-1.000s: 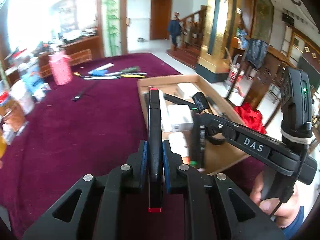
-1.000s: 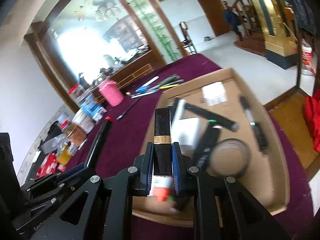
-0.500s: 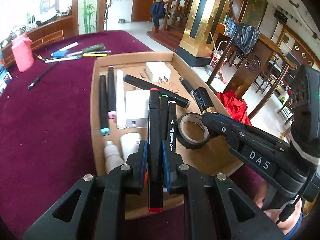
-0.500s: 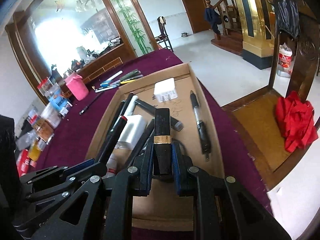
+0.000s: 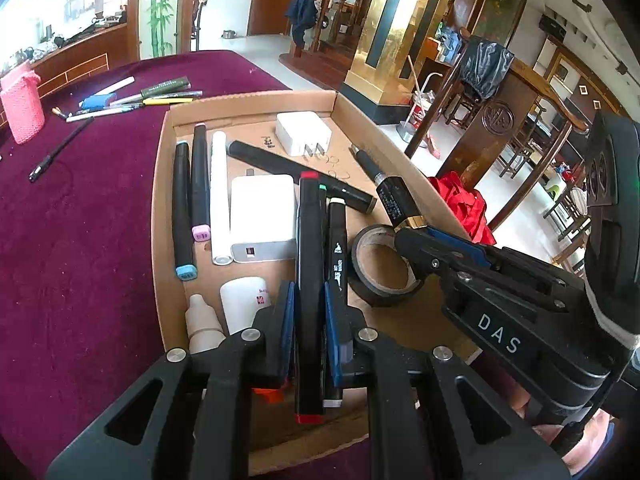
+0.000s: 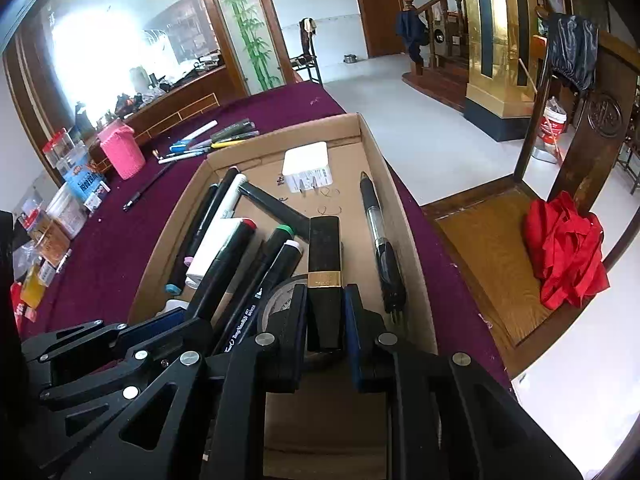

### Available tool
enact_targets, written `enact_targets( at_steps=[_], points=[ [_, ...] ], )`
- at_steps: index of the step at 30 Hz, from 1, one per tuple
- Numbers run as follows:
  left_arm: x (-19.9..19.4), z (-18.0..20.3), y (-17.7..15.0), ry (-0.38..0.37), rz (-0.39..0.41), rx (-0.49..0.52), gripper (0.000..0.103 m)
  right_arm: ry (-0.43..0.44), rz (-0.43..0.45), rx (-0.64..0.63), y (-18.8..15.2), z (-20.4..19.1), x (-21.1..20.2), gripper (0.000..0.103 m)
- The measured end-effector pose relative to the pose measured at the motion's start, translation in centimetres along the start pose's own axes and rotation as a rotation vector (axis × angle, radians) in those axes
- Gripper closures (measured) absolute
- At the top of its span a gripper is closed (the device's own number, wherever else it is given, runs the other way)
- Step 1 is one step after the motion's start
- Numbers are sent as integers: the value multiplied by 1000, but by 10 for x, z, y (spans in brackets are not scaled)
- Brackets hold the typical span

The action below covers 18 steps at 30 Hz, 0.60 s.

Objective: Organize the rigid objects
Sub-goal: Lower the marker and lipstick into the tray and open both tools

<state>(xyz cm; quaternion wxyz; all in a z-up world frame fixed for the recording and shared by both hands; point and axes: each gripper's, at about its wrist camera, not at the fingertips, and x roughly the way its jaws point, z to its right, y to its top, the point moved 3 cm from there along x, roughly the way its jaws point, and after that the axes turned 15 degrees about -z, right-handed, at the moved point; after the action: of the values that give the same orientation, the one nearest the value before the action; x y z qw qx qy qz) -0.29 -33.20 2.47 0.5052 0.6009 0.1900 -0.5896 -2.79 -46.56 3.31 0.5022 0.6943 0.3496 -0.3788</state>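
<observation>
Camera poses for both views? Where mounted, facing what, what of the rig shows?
Left wrist: on left tool, looking along red-capped marker into cardboard box; right tool and hand show.
Right wrist: on right tool, facing the box over black tube; left tool shows.
Shared: box, white charger.

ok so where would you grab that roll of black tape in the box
Take the black tape roll by its wall, from above: one tong finger into the open centre, the other outside on its far, uncrowded rim. It lies flat in the cardboard box, with markers along its left side, so a side approach looks blocked.
</observation>
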Motion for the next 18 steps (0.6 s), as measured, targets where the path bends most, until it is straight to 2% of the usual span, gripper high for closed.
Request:
enact_targets(
  at_steps=[10, 13, 18],
  points=[
    [7, -3, -1, -70, -3, 15, 91, -71, -4, 15, -2, -11, -2, 87],
    [7, -5, 0, -84, -2, 19, 91, -80, -2, 44, -5, -12, -7, 81],
    [5, -11, -3, -151, 4, -7, 89, -119, 40, 92, -15, -13, -30, 80]
  ],
)
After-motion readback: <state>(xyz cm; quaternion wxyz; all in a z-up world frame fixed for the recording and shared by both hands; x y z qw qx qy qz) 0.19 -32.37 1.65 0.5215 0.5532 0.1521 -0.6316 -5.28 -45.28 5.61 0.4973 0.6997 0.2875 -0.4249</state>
